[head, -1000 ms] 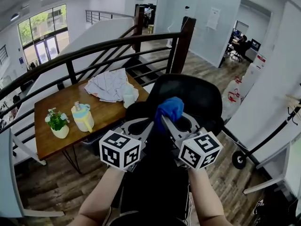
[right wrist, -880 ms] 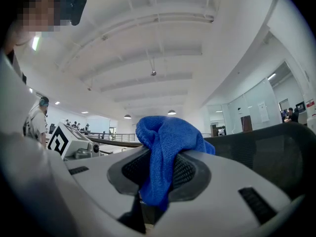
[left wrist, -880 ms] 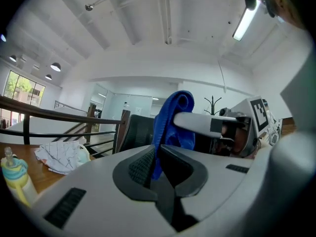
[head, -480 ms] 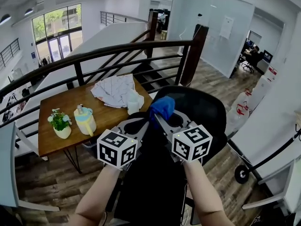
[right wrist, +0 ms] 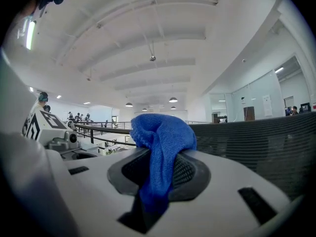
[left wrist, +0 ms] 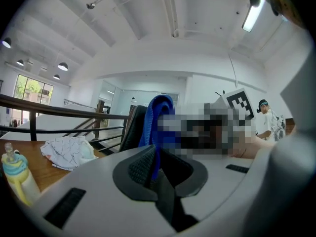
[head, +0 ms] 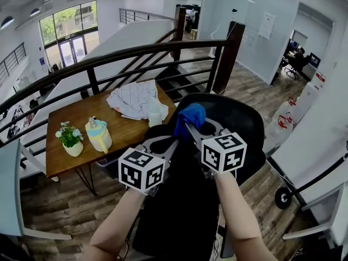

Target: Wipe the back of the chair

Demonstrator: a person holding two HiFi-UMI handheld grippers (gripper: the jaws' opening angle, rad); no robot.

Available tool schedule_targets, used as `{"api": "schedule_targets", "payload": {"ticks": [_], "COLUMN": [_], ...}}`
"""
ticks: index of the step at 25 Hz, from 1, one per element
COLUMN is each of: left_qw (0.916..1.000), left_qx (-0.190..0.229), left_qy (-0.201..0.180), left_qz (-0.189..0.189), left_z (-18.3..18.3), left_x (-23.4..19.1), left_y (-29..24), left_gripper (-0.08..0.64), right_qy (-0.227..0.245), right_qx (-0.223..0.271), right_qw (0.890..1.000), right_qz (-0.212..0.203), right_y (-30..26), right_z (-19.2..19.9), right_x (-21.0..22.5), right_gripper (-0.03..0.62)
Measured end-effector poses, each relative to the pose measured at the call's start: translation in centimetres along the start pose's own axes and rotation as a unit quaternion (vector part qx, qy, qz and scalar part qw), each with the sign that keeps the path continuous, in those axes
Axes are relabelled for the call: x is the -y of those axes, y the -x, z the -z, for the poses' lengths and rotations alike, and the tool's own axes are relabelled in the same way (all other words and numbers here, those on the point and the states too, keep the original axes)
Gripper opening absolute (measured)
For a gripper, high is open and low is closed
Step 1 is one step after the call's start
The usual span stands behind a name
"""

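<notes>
Cloth (head: 191, 116), blue and bunched, is pinched between the closed jaws of the left gripper (head: 174, 142) and the right gripper (head: 191, 128), over the black mesh chair back (head: 242, 121).

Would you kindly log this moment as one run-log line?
left tongs: shut on blue cloth; right tongs: shut on blue cloth; chair back: beside cloth, contact unclear

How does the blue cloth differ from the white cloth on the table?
The blue cloth is plain blue; the white cloth carries thin dark lines. The blue cloth is pinched in the right gripper at the chair; the white cloth lies loose on the wooden table, untouched. Both are crumpled.
</notes>
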State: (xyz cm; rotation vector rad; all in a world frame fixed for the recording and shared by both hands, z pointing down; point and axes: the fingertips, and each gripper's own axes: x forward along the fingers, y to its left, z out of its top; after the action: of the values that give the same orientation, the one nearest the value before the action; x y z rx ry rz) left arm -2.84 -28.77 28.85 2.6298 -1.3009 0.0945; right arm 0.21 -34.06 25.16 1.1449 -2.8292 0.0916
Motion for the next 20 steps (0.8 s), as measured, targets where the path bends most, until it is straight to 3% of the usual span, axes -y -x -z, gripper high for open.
{"api": "schedule_targets", "payload": {"ticks": [9,20], "left_qw": [0.9998,0.9988], "left_qx": [0.009,-0.001], "left_qy": [0.003,-0.003], "left_qz": [0.016,0.05], "left_z": [-0.4,-0.3], "left_x": [1.8,4.8], "left_y": [-1.4,-4.0], "left_gripper": [0.041,0.041], "right_qy": [-0.012,-0.031], "right_qx": [-0.017,-0.039], "right_qw": [0.999,0.991], "right_qz": [0.04,0.124], "right_y": [2.0,7.1], "right_z": [1.0,2.6], "right_x": [2.6,7.6], "right_gripper": [0.1,0.1]}}
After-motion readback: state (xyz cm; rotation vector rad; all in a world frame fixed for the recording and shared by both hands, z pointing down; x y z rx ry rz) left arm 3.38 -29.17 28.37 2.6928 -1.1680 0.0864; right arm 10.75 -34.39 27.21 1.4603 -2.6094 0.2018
